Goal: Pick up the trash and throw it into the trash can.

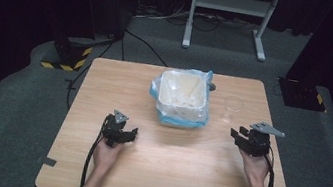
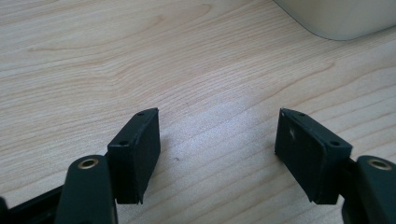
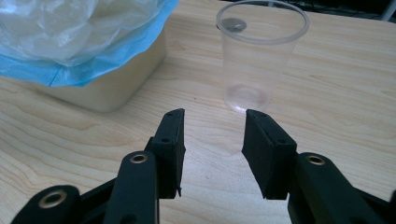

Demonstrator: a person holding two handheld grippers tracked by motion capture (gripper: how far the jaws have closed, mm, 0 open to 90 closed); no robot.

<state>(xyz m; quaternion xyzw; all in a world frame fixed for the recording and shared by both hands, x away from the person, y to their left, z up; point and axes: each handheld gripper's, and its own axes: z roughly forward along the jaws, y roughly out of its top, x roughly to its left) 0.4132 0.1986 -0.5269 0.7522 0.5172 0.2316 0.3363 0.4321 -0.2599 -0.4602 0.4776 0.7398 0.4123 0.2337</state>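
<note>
Wooden counter (image 1: 170, 150) is carrying a lined bin (image 1: 181, 97); right claw (image 3: 212, 119), jaws apart, is nearing the upright plastic cup (image 3: 258, 56), left claw (image 2: 217, 135) idling agape—nothing grabbed yet.

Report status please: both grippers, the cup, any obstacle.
Left gripper open, empty, over bare table. Right gripper open, facing clear cup, not touching. Cup upright beside lined bin. Path clear.

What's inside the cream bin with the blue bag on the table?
The cream square bin is lined with a blue-edged clear plastic bag, crumpled inside. Nothing else shows in it; the bin's floor under the plastic is covered.
</note>
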